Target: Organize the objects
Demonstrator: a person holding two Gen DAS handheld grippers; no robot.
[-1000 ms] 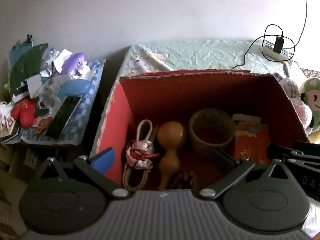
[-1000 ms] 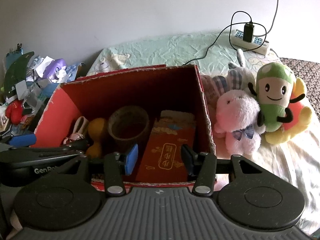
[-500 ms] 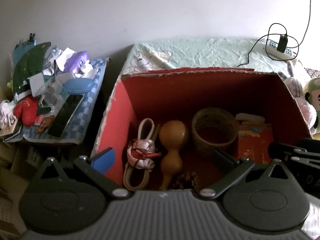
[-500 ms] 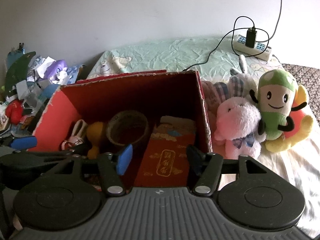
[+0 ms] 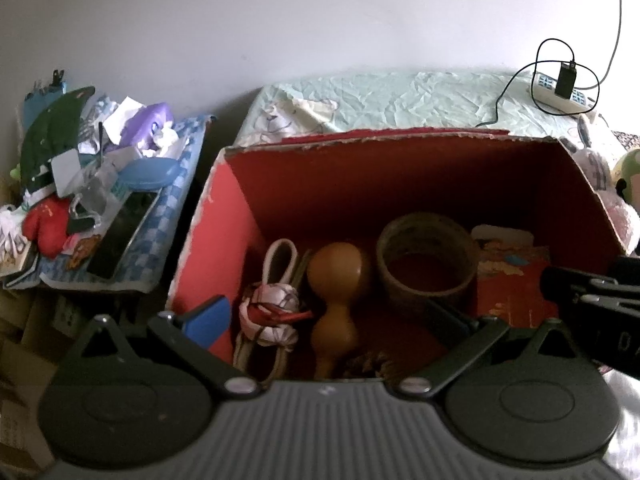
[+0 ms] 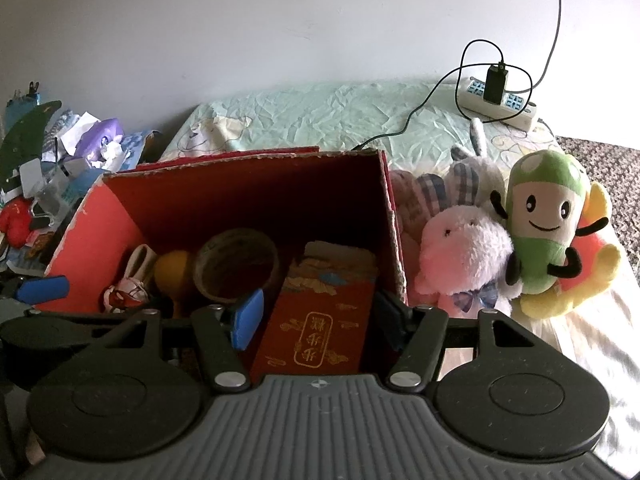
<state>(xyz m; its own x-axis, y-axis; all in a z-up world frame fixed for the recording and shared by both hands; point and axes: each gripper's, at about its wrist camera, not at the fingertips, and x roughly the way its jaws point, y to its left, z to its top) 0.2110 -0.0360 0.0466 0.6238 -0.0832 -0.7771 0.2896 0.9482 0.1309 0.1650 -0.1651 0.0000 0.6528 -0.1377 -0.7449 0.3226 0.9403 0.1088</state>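
Note:
A red cardboard box (image 5: 224, 240) (image 6: 394, 224) stands open on the bed. Inside lie a white cord bundle (image 5: 272, 308), a brown gourd (image 5: 336, 280) (image 6: 172, 270), a roll of brown tape (image 5: 426, 260) (image 6: 236, 260) and a red packet with gold print (image 6: 320, 328) (image 5: 512, 288). My left gripper (image 5: 324, 316) is open and empty above the box's near left part. My right gripper (image 6: 316, 312) is open and empty over the red packet. A pink plush (image 6: 460, 256) and a green plush (image 6: 548, 220) lie right of the box.
A cluttered side table (image 5: 100, 192) (image 6: 48, 168) with toys, papers and a phone stands left of the box. A power strip with charger and cable (image 6: 498, 96) (image 5: 560, 88) lies at the back right of the bed. A plaid plush (image 6: 452, 188) sits behind the pink one.
Both grippers have drawn back and risen slightly from the box. The right gripper's jaws have opened wider. Nothing in the box has moved.

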